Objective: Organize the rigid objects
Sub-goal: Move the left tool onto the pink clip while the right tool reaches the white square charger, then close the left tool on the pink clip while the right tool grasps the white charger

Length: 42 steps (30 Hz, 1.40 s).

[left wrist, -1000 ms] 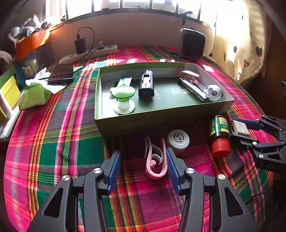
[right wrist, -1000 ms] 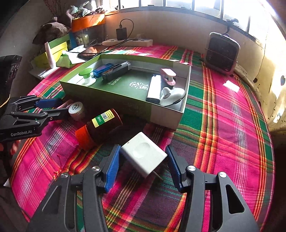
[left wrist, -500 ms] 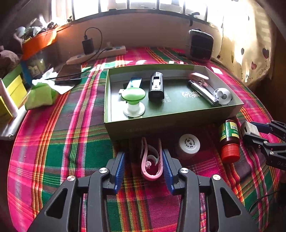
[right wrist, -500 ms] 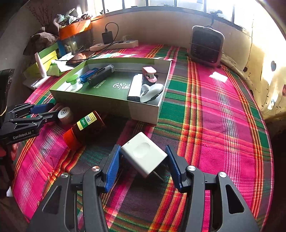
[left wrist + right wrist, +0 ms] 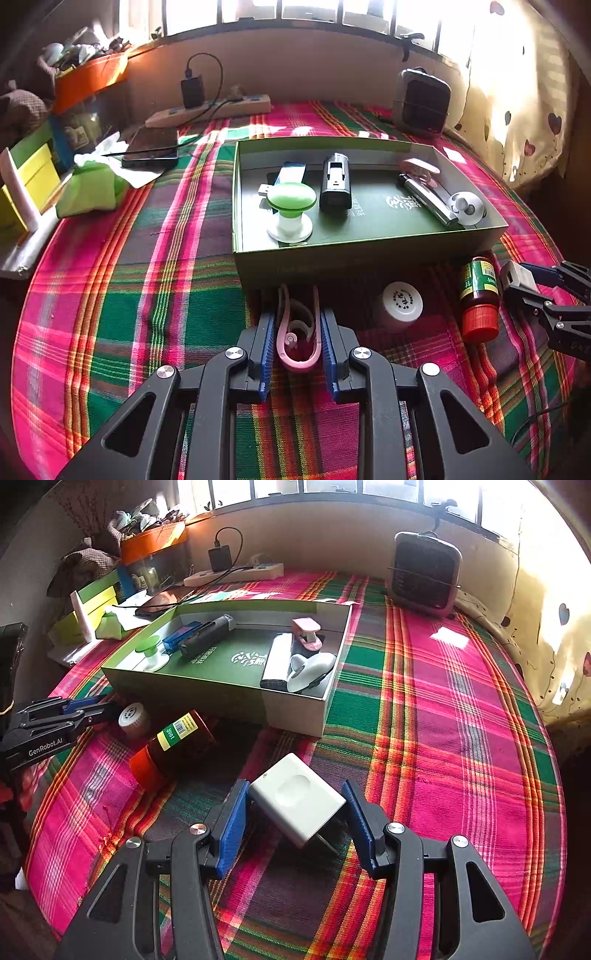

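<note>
My left gripper (image 5: 297, 332) is closing on a pink clip (image 5: 297, 364) that lies on the plaid cloth just in front of the green box (image 5: 369, 247); both blue pads press its sides. My right gripper (image 5: 295, 790) is shut on a white plug adapter (image 5: 295, 801), tilted with its prongs pointing down. The left wrist view shows that gripper (image 5: 524, 277) at the right, holding the adapter beside a brown bottle with a red cap (image 5: 478, 295). The bottle lies on its side. A white round jar (image 5: 400, 304) sits between the clip and the bottle. The box holds several small items.
A power strip with a charger (image 5: 210, 110) and a dark phone (image 5: 151, 147) lie at the back left. A small heater (image 5: 423, 101) stands at the back right. A green tissue pack (image 5: 92, 188) and boxes crowd the left edge. Bare plaid cloth (image 5: 461, 720) stretches right of the box.
The left jaws have drawn together from wide apart until the pads meet the pink clip. The right gripper keeps its hold on the white adapter and has barely shifted.
</note>
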Each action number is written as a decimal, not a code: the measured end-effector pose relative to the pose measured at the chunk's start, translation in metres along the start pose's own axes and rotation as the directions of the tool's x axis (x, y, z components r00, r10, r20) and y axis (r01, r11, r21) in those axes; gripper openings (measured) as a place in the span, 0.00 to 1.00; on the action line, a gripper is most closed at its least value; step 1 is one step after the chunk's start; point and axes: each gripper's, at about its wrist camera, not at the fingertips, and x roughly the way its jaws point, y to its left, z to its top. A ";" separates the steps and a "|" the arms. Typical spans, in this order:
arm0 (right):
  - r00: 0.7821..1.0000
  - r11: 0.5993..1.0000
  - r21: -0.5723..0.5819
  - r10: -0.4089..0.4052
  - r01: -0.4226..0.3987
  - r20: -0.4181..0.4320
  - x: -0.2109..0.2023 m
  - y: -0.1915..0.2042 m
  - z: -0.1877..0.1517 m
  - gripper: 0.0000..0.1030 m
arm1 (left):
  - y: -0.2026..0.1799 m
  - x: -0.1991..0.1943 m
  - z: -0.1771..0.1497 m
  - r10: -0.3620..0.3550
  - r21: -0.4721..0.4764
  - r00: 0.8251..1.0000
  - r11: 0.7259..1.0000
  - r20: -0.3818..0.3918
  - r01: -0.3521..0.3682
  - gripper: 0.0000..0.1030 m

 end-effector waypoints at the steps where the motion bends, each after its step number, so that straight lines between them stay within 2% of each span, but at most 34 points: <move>1: 1.000 1.000 -0.001 -0.001 0.001 0.000 0.000 0.000 0.000 0.50 | 0.000 0.000 0.000 0.000 0.000 1.000 1.000 0.000 0.000 0.21; 11: 1.000 1.000 -0.006 -0.008 0.008 -0.001 0.000 0.001 0.000 0.50 | 0.001 -0.001 0.000 -0.006 -0.006 1.000 1.000 0.000 0.006 0.21; 25: 1.000 1.000 0.004 -0.008 0.007 0.029 -0.009 0.001 0.007 0.50 | -0.003 -0.016 0.009 -0.057 -0.009 0.998 0.998 0.034 0.058 0.21; 36: 0.997 1.000 -0.008 -0.010 0.011 0.083 -0.022 0.001 0.031 0.50 | -0.012 -0.025 0.038 -0.115 0.033 0.991 0.993 0.075 0.113 0.21; 42: 0.995 1.000 -0.016 -0.001 0.003 0.104 -0.022 0.003 0.047 0.50 | -0.019 -0.014 0.054 -0.150 0.053 0.987 0.988 0.062 0.147 0.21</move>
